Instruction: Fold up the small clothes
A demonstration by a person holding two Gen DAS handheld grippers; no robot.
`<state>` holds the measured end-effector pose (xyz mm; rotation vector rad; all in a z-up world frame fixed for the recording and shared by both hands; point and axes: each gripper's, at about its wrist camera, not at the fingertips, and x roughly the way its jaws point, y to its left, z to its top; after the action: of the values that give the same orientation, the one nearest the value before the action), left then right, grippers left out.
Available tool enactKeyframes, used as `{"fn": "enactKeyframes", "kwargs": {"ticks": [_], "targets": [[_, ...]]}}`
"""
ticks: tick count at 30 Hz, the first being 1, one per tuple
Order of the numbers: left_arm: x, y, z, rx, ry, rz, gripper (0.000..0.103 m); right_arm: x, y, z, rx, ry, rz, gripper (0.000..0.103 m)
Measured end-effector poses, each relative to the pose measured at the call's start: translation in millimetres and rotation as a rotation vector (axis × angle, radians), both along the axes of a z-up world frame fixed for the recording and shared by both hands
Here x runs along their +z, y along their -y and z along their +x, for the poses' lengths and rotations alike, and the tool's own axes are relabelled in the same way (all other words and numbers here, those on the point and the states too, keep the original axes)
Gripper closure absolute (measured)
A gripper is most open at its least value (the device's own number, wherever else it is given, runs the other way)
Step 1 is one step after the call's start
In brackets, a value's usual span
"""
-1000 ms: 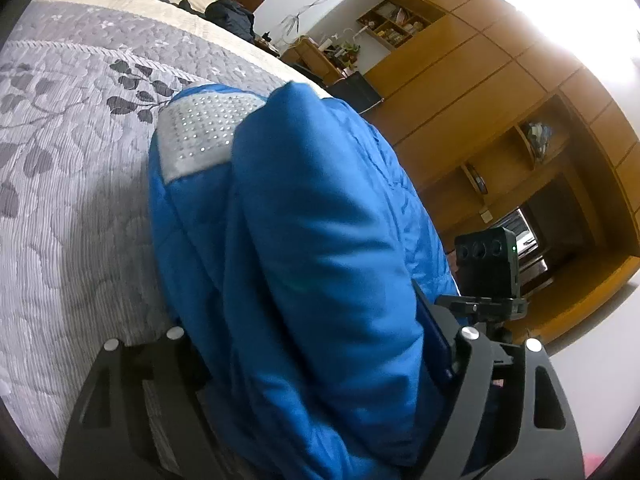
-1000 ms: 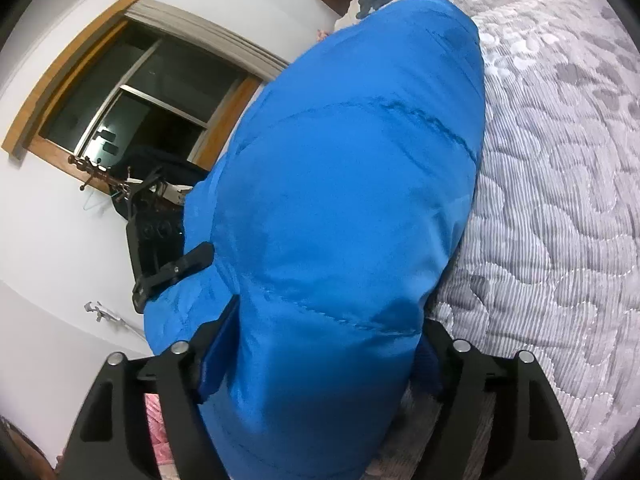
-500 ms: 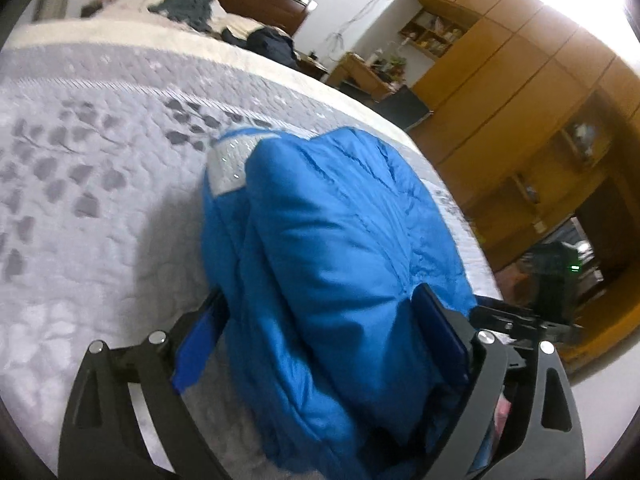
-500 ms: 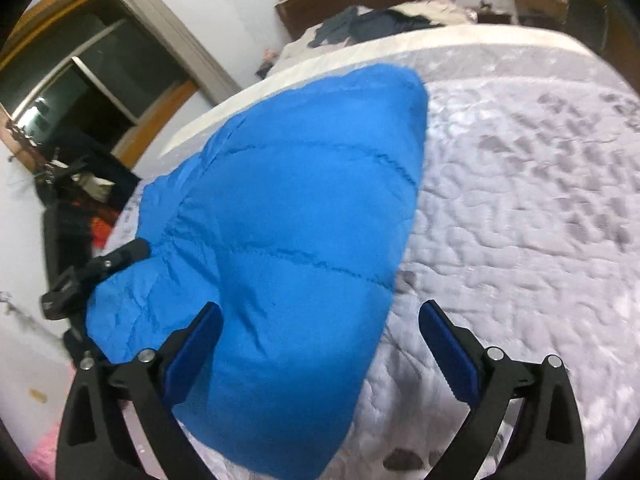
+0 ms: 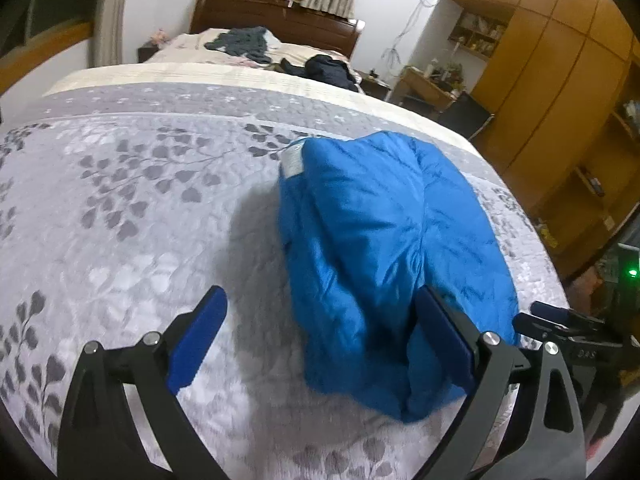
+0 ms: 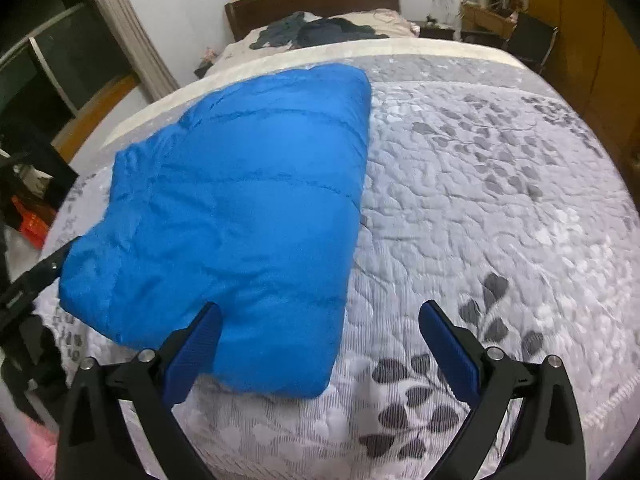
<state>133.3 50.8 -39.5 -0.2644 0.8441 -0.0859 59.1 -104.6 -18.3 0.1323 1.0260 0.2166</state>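
Nearest the lens, the left hand-held gripper [image 5: 320, 344] and right hand-held gripper [image 6: 320, 344] both stand wide open and hold nothing. A second ago each was clamped on the blue padded garment [image 6: 236, 216]; now it is let go and lies folded on the grey leaf-print bed cover [image 5: 132, 208], so this fold looks done. In the left view the bundle sits toward 3 o'clock, its near end just inside the right finger, long axis running from about 5 o'clock up to 12. A pale label patch [image 5: 292, 160], possibly a lining, marks the far end. Beyond, dark clothes [image 5: 244, 42] lie by the headboard.
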Motion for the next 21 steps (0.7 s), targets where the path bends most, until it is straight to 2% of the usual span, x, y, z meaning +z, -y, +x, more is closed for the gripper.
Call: {"fn": "enactKeyframes", "kwargs": {"ticks": [6,12,21], "targets": [[6.8,8.9,-28.0,0.069,0.015,0.098,0.006,0.3,-10.7,-20.0,-0.032,0.023,-0.048,0.004],[16.2,21.5,-47.2,0.099,0.04,0.178,0.005,3.9,-16.7,-38.3,-0.047,0.039,-0.076,0.004],[17.1,32.5,-66.4,0.113,0.058,0.228,0.004,15.2,-21.7,-60.1,-0.054,0.077,-0.086,0.004]]}}
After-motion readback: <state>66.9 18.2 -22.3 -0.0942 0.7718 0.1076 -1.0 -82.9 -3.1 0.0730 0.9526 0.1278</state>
